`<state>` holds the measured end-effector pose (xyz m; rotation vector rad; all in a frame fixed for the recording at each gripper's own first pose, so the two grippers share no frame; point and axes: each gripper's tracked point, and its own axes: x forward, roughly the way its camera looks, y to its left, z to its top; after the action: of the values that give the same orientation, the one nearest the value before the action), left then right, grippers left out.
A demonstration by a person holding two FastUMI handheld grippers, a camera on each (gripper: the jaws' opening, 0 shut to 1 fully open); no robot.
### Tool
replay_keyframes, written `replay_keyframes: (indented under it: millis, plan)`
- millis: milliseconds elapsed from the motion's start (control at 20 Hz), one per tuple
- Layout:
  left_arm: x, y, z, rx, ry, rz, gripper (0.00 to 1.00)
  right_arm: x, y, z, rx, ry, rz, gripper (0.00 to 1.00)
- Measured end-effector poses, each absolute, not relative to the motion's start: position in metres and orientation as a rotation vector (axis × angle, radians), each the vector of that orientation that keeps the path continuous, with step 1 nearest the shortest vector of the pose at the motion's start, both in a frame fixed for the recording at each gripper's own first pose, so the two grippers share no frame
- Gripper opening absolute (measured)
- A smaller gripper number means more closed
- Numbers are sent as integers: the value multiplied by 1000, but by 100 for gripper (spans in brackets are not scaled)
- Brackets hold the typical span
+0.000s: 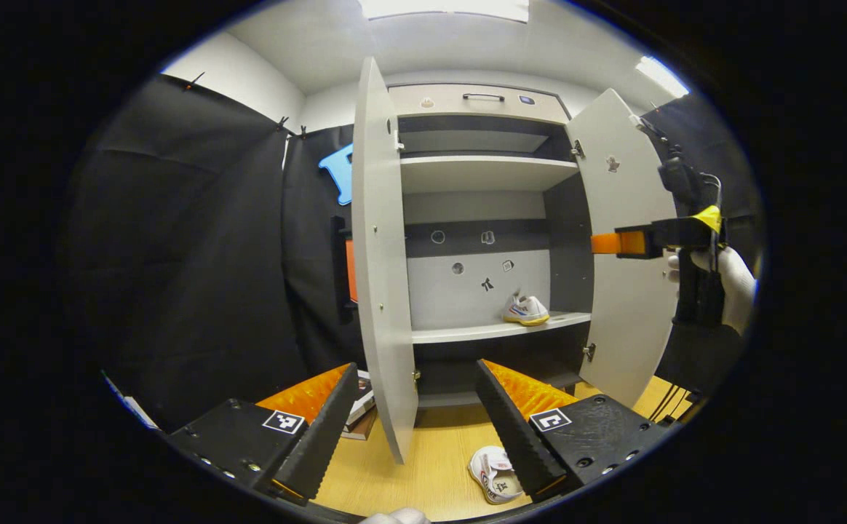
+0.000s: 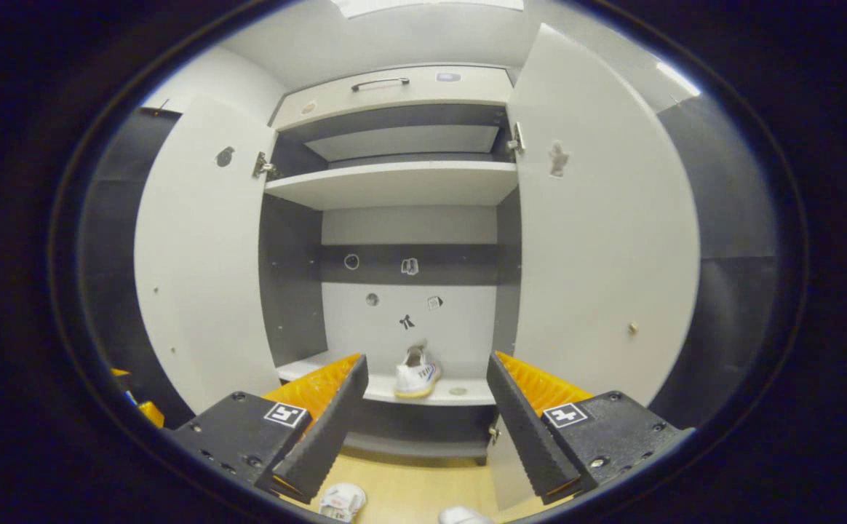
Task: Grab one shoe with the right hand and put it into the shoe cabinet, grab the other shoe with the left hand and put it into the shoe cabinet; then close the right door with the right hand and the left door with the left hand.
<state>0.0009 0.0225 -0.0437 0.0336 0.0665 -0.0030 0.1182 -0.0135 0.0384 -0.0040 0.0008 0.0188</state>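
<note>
A white shoe [image 1: 526,310] stands on the lower shelf of the shoe cabinet [image 1: 492,332], toward its right side; in the right gripper view this shoe [image 2: 415,375] sits straight ahead on the cabinet's shelf [image 2: 460,397]. The other white shoe [image 1: 494,473] lies on the wooden floor in front, just beside my left gripper's right finger; it is seen again as a shoe [image 2: 342,501] low down. My left gripper [image 1: 416,429] is open and empty. My right gripper [image 2: 423,429] is open and empty, facing the shelf. Both doors, left [image 1: 380,255] and right [image 1: 623,255], stand wide open.
A gloved hand [image 1: 729,280] holds the right gripper [image 1: 616,242] up by the right door. A drawer with a handle [image 1: 482,97] tops the cabinet, and an upper shelf [image 1: 485,171] is bare. Some flat items [image 1: 362,411] lie on the floor left of the cabinet.
</note>
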Motion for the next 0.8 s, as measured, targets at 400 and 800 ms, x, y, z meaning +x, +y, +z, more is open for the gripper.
replay_keyframes:
  millis: [400,800]
  plan:
    - [12,-17,-68,57,108,-68,96,44,-49,-19,-14,33,-6,100]
    - [12,-57,-198,73,323,-143,97,48,-66,-27,-45,85,-9,100]
